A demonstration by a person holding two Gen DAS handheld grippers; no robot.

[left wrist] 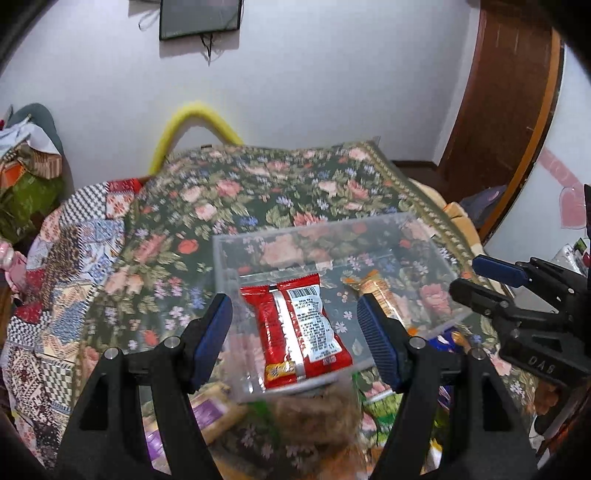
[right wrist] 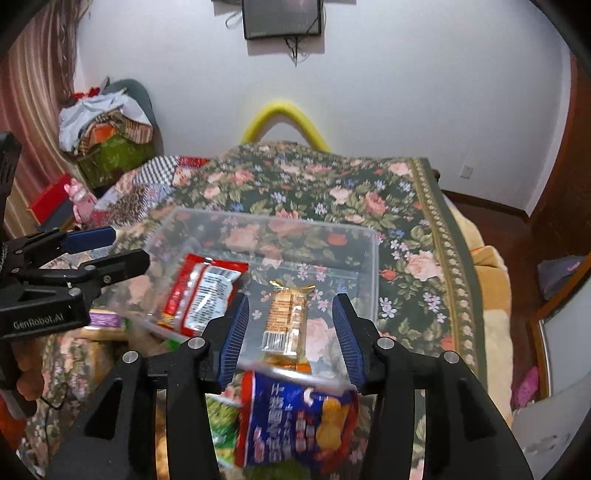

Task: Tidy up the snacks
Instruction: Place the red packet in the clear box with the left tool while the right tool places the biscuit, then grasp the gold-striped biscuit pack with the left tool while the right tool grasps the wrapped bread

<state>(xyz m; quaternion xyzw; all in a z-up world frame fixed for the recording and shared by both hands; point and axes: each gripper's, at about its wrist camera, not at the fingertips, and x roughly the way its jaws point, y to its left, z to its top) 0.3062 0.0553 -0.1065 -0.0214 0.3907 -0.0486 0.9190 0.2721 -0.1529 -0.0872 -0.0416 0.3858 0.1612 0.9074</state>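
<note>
A clear plastic box (right wrist: pixel 369 266) sits on the floral bedspread (right wrist: pixel 332 184), and everything else is placed from it. Left of the box, the left gripper (left wrist: pixel 295 328) hovers with its blue pads spread wide, holding nothing. Inside the box on its left side lies a red snack packet (left wrist: pixel 299 328), barcode side up; to its right, also inside, lies an orange wafer packet (right wrist: pixel 284 317). The right gripper (right wrist: pixel 291 336) hangs over the box's near edge, jaws apart and empty. Just in front of the box, crowding its near wall, lie a purple packet (left wrist: pixel 210 410), a green packet (right wrist: pixel 221 424) and a blue cracker bag (right wrist: pixel 295 417). Behind the box a yellow foam tube (right wrist: pixel 280 114) arches against the white wall (right wrist: pixel 406 92), with a dark screen (right wrist: pixel 282 18) mounted above. Far right of the box stands a brown wooden door (left wrist: pixel 498 110)
</note>
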